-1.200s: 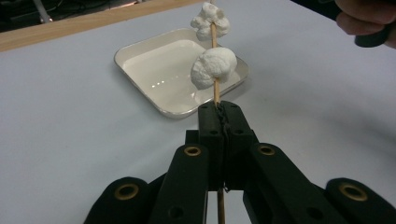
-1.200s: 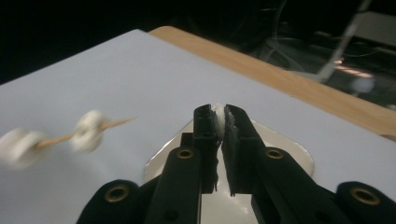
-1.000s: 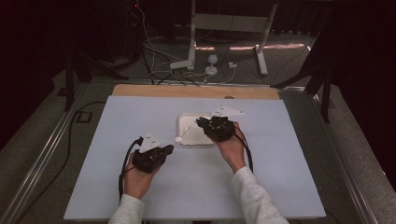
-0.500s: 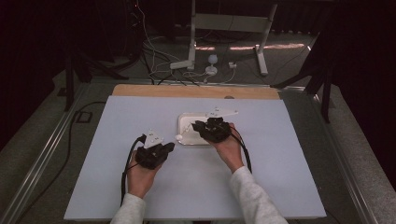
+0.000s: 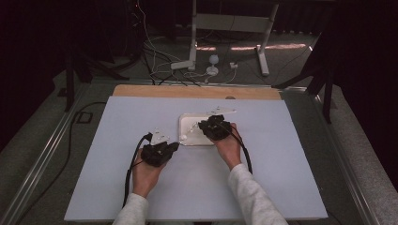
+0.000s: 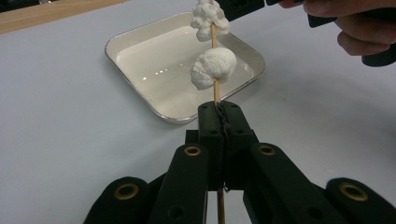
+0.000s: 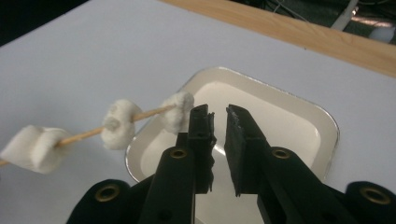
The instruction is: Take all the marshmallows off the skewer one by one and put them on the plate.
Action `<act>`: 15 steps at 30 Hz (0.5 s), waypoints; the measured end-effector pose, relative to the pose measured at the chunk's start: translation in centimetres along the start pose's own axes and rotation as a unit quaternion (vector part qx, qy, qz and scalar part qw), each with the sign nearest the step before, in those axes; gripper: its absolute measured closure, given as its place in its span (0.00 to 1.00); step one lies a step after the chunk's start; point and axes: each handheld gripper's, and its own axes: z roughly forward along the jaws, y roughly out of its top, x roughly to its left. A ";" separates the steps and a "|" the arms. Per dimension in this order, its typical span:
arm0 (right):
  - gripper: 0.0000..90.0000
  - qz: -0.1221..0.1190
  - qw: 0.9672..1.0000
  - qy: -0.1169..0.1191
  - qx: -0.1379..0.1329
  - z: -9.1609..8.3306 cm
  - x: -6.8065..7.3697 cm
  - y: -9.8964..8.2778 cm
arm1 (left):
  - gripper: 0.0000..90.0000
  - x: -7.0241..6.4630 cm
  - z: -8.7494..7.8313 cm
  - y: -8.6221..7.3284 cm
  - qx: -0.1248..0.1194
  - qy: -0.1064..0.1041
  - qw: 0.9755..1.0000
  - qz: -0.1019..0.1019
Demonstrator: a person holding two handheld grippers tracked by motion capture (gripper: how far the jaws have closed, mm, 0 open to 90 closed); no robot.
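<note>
My left gripper [image 6: 223, 109] [image 5: 159, 152] is shut on a thin wooden skewer [image 6: 215, 91] that points out over a white square tray [image 6: 140, 37]. White marshmallows [image 6: 214, 69] are threaded on the skewer. In the right gripper view three marshmallows sit along the skewer [image 7: 84, 134], and the end marshmallow [image 7: 177, 111] touches the outer side of one jaw. My right gripper [image 7: 218, 114] [image 5: 213, 127] hovers over the tray [image 7: 299, 121] at the skewer's tip. Its jaws have just been closing, and a narrow gap with nothing in it stays between them.
The tray [image 5: 187, 123] lies mid-table on a pale blue-grey mat [image 5: 141, 117]. A wooden strip [image 5: 197, 91] runs along the far edge. Beyond it, cables and a metal stand [image 5: 225, 42] are on the floor. Metal rails flank the table.
My right gripper has sunk a little toward the tray and edged left to the skewer's tip. The left hand and its skewer have hardly moved.
</note>
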 end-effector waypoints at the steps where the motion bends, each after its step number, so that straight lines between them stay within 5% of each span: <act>1: 0.86 0.000 1.000 0.002 0.000 0.0 0.0 -0.1 | 1.00 0.1 0.0 0.0 0.000 -0.002 1.000 0.000; 6: 0.75 -0.016 0.999 0.028 -0.009 -0.6 0.6 0.0 | 1.00 0.3 0.0 -0.1 -0.002 0.000 1.000 -0.007; 10: 0.72 -0.049 0.999 0.022 0.006 -0.2 1.3 0.0 | 1.00 0.3 0.0 -0.1 -0.003 -0.005 1.000 -0.009; 15: 0.85 -0.025 1.000 0.007 0.004 0.2 1.1 0.0 | 1.00 0.3 -0.1 -0.2 0.001 -0.007 1.000 -0.008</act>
